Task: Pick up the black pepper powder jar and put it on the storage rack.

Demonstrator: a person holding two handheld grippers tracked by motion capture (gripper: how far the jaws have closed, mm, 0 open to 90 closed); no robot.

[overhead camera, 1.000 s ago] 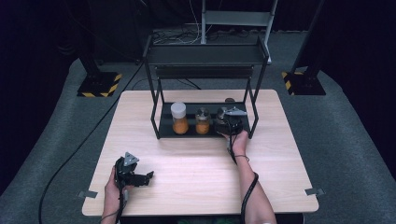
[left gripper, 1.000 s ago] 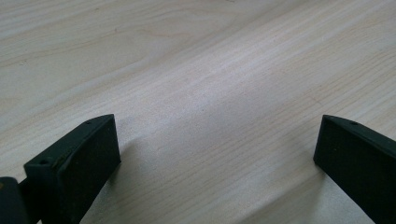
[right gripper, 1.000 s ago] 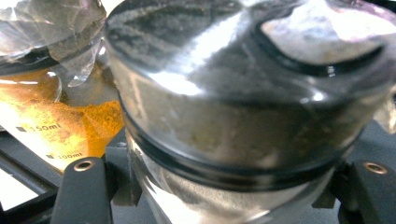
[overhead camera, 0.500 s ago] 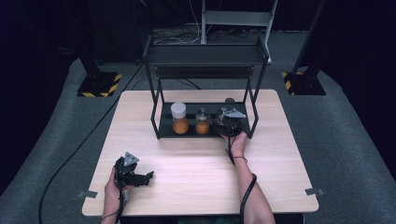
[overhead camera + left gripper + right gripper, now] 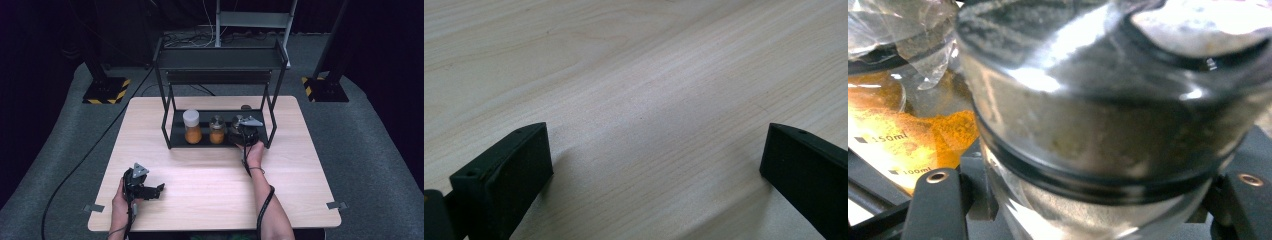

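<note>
From above I am seeing my right gripper (image 5: pixel 243 131) clamping the upright glass jar (image 5: pixel 236 131) at the rack's (image 5: pixel 220 57) lower right, my left gripper (image 5: pixel 654 165) is idling wide open over bare table (image 5: pixel 634 75), and up close the jar (image 5: pixel 1098 130) is standing vertical between closed jaws.

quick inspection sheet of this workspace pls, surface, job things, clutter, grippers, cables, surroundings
surface: wooden table, bare around the rack.
job's things: black rack; on its lower shelf a white-lidded jar and small jar, both with orange powder, and a pale-powder jar at the right.
clutter: nothing seen.
grippers: left gripper open over the table, holding nothing; right gripper shut on the pale-powder jar.
cables: one cable across the floor at left.
surroundings: grey carpet, striped stand bases.
</note>
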